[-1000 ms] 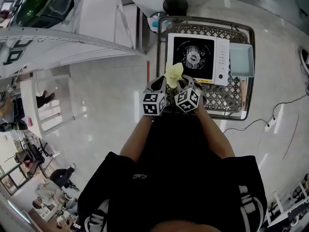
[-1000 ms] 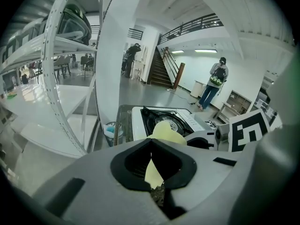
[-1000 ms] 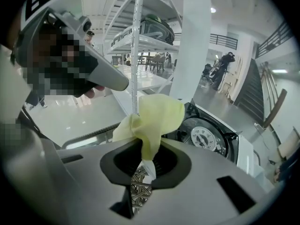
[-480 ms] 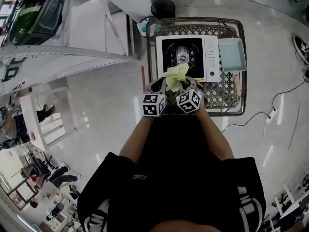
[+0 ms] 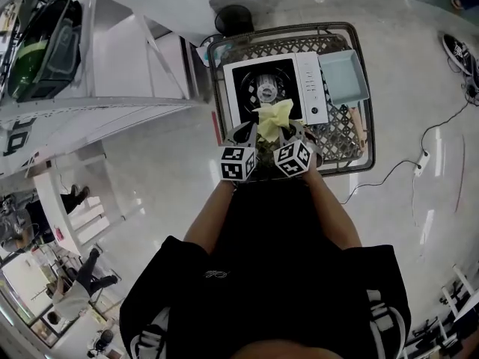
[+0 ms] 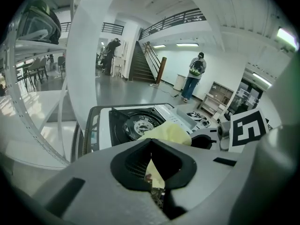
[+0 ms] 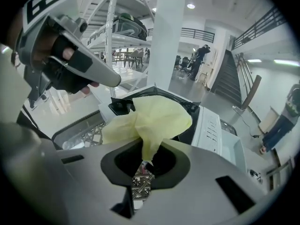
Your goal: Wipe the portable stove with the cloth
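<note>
The portable stove (image 5: 273, 88) is white with a black burner top and sits on a lattice table (image 5: 340, 137). A crumpled yellow cloth (image 5: 274, 118) hangs over the stove's near edge, between my two grippers. My right gripper (image 5: 288, 131) is shut on the cloth (image 7: 152, 118), which bunches out of its jaws. My left gripper (image 5: 254, 131) stands beside it, and a strip of the cloth (image 6: 155, 171) shows pinched between its jaws. In the left gripper view the stove (image 6: 133, 124) lies just ahead.
A light blue tray (image 5: 343, 79) sits right of the stove on the table. White shelving (image 5: 112, 47) stands to the left and a dark round bin (image 5: 233, 19) lies beyond the table. A cable (image 5: 441, 137) crosses the glossy floor at right. People stand far off.
The stove and table have shifted left and slightly up in the head view. The cloth now overlaps the stove's near edge. Both grippers keep their hold, side by side.
</note>
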Available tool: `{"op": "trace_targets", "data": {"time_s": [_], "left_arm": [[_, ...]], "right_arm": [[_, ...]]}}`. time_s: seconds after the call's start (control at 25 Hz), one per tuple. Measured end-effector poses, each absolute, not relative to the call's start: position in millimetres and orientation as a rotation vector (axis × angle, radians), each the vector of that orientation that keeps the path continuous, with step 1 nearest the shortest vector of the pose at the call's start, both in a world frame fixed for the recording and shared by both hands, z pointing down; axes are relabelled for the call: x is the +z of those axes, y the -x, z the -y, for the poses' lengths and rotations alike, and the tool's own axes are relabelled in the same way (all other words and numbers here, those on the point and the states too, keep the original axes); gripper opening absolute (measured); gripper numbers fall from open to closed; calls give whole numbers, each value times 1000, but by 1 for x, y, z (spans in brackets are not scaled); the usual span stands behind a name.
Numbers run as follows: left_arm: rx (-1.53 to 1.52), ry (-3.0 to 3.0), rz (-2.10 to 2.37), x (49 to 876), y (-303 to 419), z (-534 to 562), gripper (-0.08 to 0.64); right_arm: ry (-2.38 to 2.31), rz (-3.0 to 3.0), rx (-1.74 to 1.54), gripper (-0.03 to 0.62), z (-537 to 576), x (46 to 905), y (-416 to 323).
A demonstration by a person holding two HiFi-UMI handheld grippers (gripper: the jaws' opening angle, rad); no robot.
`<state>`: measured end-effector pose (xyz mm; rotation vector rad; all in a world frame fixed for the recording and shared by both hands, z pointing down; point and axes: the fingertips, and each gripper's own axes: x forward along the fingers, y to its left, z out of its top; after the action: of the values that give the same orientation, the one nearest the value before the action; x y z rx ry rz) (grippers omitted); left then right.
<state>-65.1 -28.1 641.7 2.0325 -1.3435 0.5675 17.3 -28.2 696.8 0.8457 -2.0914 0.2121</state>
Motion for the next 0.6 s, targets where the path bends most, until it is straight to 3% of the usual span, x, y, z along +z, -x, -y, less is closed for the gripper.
{"op": "trace_targets", "data": {"time_s": [0.6], "left_arm": [[611, -2131, 1223, 642, 17, 43, 17]], "right_arm": [[-1019, 2009, 283, 28, 27, 696, -82]]}}
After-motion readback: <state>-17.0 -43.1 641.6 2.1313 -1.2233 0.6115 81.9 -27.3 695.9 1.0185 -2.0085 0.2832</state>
